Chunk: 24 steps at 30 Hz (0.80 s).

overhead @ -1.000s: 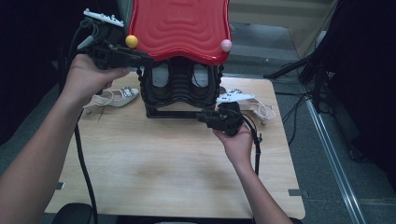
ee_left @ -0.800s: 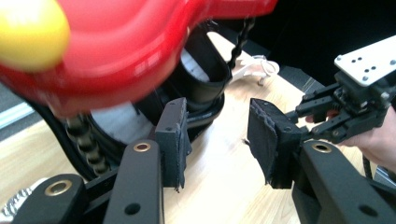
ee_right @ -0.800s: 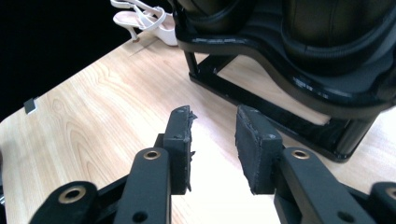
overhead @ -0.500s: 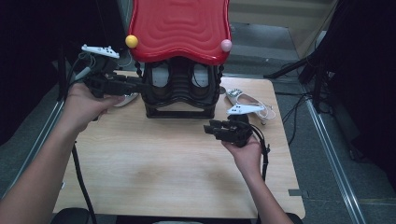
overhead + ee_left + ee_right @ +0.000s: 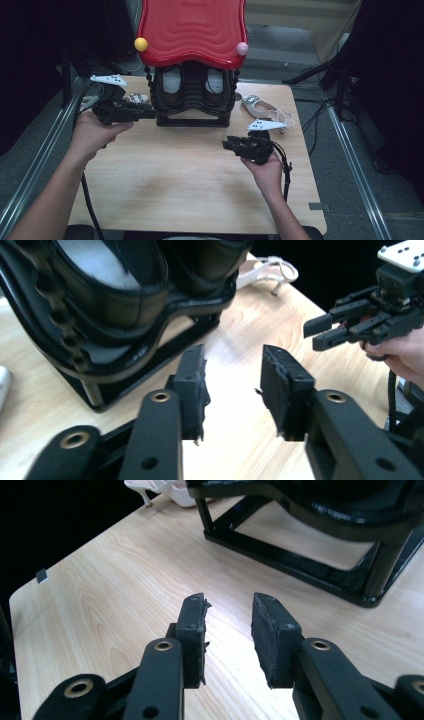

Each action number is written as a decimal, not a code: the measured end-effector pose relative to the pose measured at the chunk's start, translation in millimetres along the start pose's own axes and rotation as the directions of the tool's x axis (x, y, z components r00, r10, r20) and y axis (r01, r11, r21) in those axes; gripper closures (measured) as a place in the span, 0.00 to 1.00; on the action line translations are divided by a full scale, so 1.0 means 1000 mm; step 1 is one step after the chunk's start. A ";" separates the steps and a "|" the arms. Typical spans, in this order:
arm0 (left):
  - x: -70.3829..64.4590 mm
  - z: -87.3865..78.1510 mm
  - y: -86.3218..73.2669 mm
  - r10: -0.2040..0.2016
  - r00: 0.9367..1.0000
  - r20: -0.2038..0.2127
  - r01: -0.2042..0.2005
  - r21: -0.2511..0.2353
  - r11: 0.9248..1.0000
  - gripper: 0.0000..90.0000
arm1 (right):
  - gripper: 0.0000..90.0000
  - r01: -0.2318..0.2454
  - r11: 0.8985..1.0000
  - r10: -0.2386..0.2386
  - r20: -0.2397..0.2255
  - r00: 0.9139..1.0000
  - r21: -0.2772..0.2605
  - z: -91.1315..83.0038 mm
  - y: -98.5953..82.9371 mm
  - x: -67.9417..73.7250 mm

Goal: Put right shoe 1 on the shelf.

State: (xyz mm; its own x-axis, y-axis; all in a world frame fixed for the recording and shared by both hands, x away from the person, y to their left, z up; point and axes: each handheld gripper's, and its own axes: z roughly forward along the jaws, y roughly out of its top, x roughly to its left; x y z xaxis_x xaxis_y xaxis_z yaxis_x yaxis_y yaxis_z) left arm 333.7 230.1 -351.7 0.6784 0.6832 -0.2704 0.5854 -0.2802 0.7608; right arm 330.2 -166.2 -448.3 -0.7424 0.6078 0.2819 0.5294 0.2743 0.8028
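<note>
A black shoe stand (image 5: 192, 102) with a red wavy top (image 5: 192, 27) stands at the table's back middle and holds two dark shoes with pale insoles. My left gripper (image 5: 150, 114) hovers by the stand's left base, open with nothing between its jaws (image 5: 232, 365). My right gripper (image 5: 226, 145) floats over the table in front of the stand's right corner, also open and empty (image 5: 227, 610). One silver heeled sandal (image 5: 262, 106) lies right of the stand, and another (image 5: 136, 97) lies at its left, behind the left gripper.
A yellow ball (image 5: 141, 44) and a pink ball (image 5: 242, 48) sit on the red top's front corners. The wooden table (image 5: 190, 190) runs bare in front of the stand. Metal rails (image 5: 350, 150) flank the table on the floor.
Both grippers have drawn back from the stand toward the person. The left one dropped from near the yellow ball to table level; the right one moved forward and away from the right sandal.
</note>
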 end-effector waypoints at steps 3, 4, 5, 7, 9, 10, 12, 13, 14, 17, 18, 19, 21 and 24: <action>0.003 0.006 -0.009 -0.001 1.000 0.000 0.001 0.011 1.000 0.74 | 0.75 0.000 1.000 0.000 0.006 1.000 0.006 0.002 -0.006 -0.002; 0.004 0.008 -0.012 -0.002 1.000 0.002 0.002 0.009 1.000 0.75 | 0.75 -0.003 1.000 0.003 0.004 1.000 0.005 0.002 -0.007 -0.003; 0.005 0.011 -0.017 -0.001 1.000 -0.001 0.001 0.012 1.000 0.76 | 0.75 -0.008 1.000 0.008 0.003 1.000 0.010 0.003 -0.009 -0.003; 0.007 0.014 -0.022 -0.001 1.000 -0.012 0.001 0.016 1.000 0.80 | 0.75 -0.011 1.000 0.011 0.007 1.000 0.014 0.004 -0.011 -0.005; 0.011 0.018 -0.029 -0.002 1.000 -0.008 0.002 0.008 1.000 0.85 | 0.75 -0.010 1.000 0.010 0.013 1.000 0.021 0.004 -0.013 -0.007; 0.013 0.020 -0.032 -0.003 1.000 -0.011 0.003 0.001 1.000 0.86 | 0.74 -0.007 1.000 0.007 0.017 1.000 0.023 0.004 -0.013 -0.007; 0.016 0.025 -0.039 -0.010 1.000 -0.011 0.010 0.016 1.000 0.90 | 0.74 0.002 1.000 -0.003 0.023 1.000 0.022 0.004 -0.014 -0.008; 0.016 0.026 -0.041 -0.011 1.000 -0.011 0.011 0.021 1.000 0.91 | 0.74 0.004 1.000 -0.005 0.028 1.000 0.021 0.003 -0.015 -0.008; 0.018 0.029 -0.044 -0.015 1.000 -0.008 0.016 0.025 1.000 0.92 | 0.74 0.005 1.000 -0.005 0.028 1.000 0.017 0.003 -0.016 -0.008; 0.021 0.034 -0.052 -0.020 1.000 -0.005 0.020 0.031 0.999 0.94 | 0.73 -0.003 1.000 0.003 0.027 1.000 0.012 0.002 -0.020 -0.009; 0.023 0.036 -0.055 -0.022 1.000 -0.006 0.023 0.038 0.999 0.95 | 0.73 -0.006 1.000 0.006 0.030 1.000 0.012 0.003 -0.021 -0.010; 0.025 0.037 -0.057 -0.025 1.000 -0.008 0.025 0.039 0.999 0.96 | 0.73 -0.010 1.000 0.010 0.032 0.999 0.014 0.002 -0.023 -0.011; 0.029 0.039 -0.063 -0.042 0.999 -0.004 0.042 0.037 0.998 0.96 | 0.72 -0.014 1.000 0.013 0.035 0.999 0.013 0.002 -0.025 -0.013; 0.037 0.042 -0.071 -0.072 0.997 -0.001 0.072 0.025 0.997 0.96 | 0.71 -0.006 1.000 0.004 0.045 0.999 0.025 0.001 -0.028 -0.015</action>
State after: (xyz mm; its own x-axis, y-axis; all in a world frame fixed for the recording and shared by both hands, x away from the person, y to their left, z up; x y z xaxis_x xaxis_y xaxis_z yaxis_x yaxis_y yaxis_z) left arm 335.7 246.7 -440.4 0.6343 0.7021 -0.3238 0.6436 -0.2475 0.7242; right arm 326.9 -182.4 -475.4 -0.7206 0.6422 0.2613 0.5435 0.2893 0.7880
